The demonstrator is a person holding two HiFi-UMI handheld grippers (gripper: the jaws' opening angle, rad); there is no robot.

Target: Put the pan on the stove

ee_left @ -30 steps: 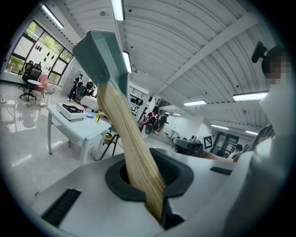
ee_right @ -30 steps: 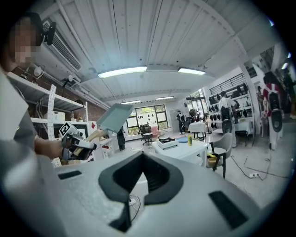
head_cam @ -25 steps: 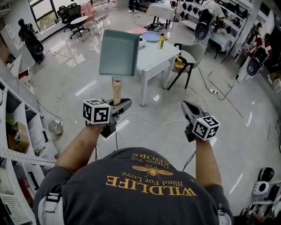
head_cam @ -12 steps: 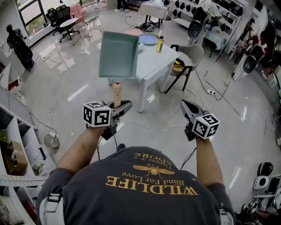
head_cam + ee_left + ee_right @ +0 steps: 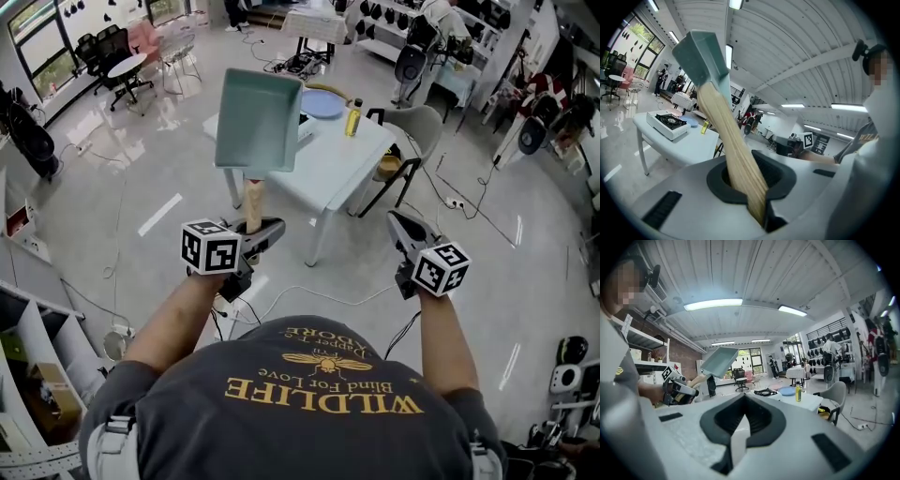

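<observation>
In the head view, the left hand-held gripper point(image 5: 265, 227) carried the pan point(image 5: 258, 120) upright by its wooden handle point(image 5: 252, 204), as it had a second before. The white worktop point(image 5: 347, 155) had drawn nearer, so the approach looked well under way.

In the left gripper view, the jaws stood narrow, clamped on the handle. The stove point(image 5: 670, 123) sat on the worktop ahead, well apart from the pan.

In the right gripper view, the right hand-held gripper point(image 5: 740, 432) was closed on nothing, and the pan was aloft beside it.
</observation>
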